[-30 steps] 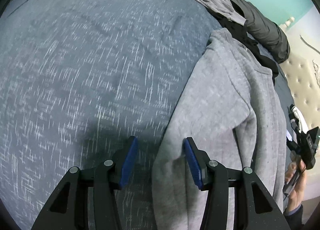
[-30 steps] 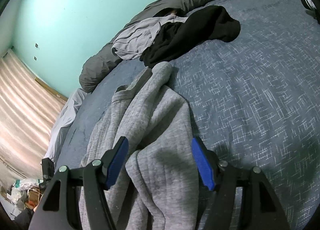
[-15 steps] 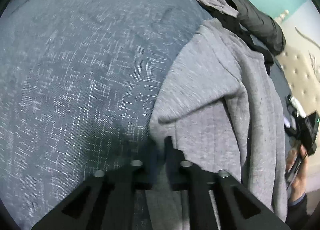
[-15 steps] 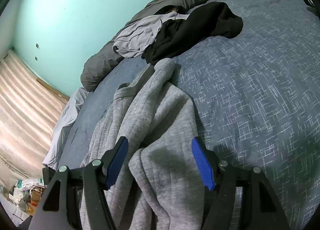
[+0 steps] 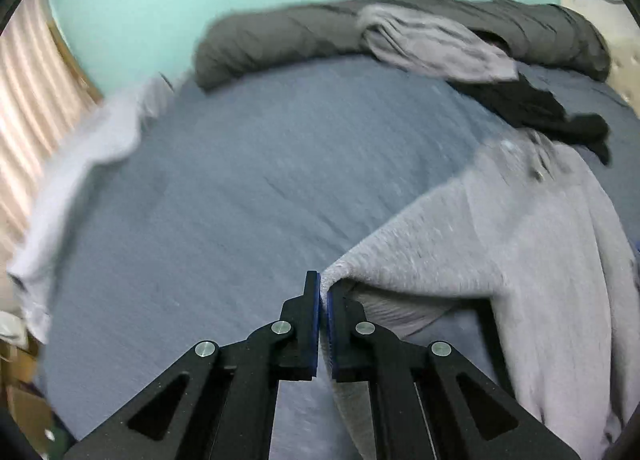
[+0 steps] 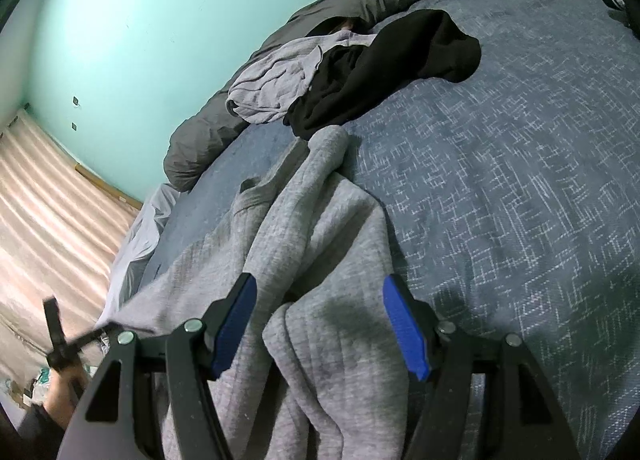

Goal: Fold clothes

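While the bed (image 6: 520,164) is covered far and wide by a blue bedspread with a pale cross-hatch weave, a grey sweatshirt (image 6: 320,228) lies rumpled along its near side, thick, soft and ridged in long folds. Beyond it, at the far edge, a thin grey garment (image 6: 276,88) and a black garment (image 6: 380,72) are heaped against a rolled dark duvet (image 5: 280,44). A second ago the left tool (image 5: 323,296) stood spread beside the sweatshirt's edge; now it is pressed together on that edge, and the fleece is lifted into a taut peak off the bedspread. A grasp is thus judged made, the cloth ready to be drawn out or folded over. The right tool (image 6: 326,324) is held spread above a bunched fold, nothing gripped.
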`<state>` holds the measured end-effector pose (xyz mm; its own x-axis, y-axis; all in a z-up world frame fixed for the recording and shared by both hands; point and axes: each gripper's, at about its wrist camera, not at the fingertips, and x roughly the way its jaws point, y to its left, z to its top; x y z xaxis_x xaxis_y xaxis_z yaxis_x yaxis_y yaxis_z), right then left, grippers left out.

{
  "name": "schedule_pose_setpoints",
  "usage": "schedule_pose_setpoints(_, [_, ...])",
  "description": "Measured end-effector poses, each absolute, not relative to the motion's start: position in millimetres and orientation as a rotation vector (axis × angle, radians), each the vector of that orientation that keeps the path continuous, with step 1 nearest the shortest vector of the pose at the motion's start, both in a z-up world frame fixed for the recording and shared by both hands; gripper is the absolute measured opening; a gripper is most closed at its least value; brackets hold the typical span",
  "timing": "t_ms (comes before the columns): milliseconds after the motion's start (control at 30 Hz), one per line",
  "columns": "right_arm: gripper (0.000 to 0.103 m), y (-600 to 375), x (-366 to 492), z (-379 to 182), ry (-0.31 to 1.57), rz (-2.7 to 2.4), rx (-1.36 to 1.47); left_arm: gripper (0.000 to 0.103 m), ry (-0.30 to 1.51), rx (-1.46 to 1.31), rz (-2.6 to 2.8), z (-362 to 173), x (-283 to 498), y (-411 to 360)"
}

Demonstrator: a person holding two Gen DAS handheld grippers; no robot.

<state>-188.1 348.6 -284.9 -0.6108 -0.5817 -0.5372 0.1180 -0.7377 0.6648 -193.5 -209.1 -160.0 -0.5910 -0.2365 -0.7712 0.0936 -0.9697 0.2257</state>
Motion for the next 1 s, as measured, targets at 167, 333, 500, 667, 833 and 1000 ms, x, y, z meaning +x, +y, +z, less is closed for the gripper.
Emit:
schedule_pose_setpoints(167, [0.067, 346.5, -188.8, -287.4, -0.83, -2.354, 1.095, 0.003, -0.261, 1.379, -2.684, -170.6, -208.4, -181.1])
schedule_pose_setpoints(333, [0.067, 342.3, -188.0, -287.0, -0.821, -2.351, 1.098, 0.005, -0.046, 1.594, -2.744, -232.3, -206.6, -144.7])
schedule_pose_setpoints(500, [0.067, 342.0, -187.7, -288.5, -0.827, -2.352, 1.102, 0.009, 0.116, 1.768, -2.753, -276.4, -198.5, -119.9])
schedule_pose_setpoints(667, [0.067, 343.0, -187.2, -288.1, -0.834, -2.352, 1.097, 0.042, 0.273, 1.635, -2.823, -245.1, -167.6, -148.4])
schedule_pose_setpoints(833, [0.067, 342.7, -186.1, -288.5, -0.86, -2.346, 1.097, 0.048, 0.462, 1.471, -2.754, -230.2, -136.7, -222.3])
schedule_pose_setpoints(1000, [0.067, 340.1, -185.7, -289.0, -0.863, -2.341, 1.103, 0.048, 0.615, 1.546, -2.639, -262.3, -119.7, -255.3])
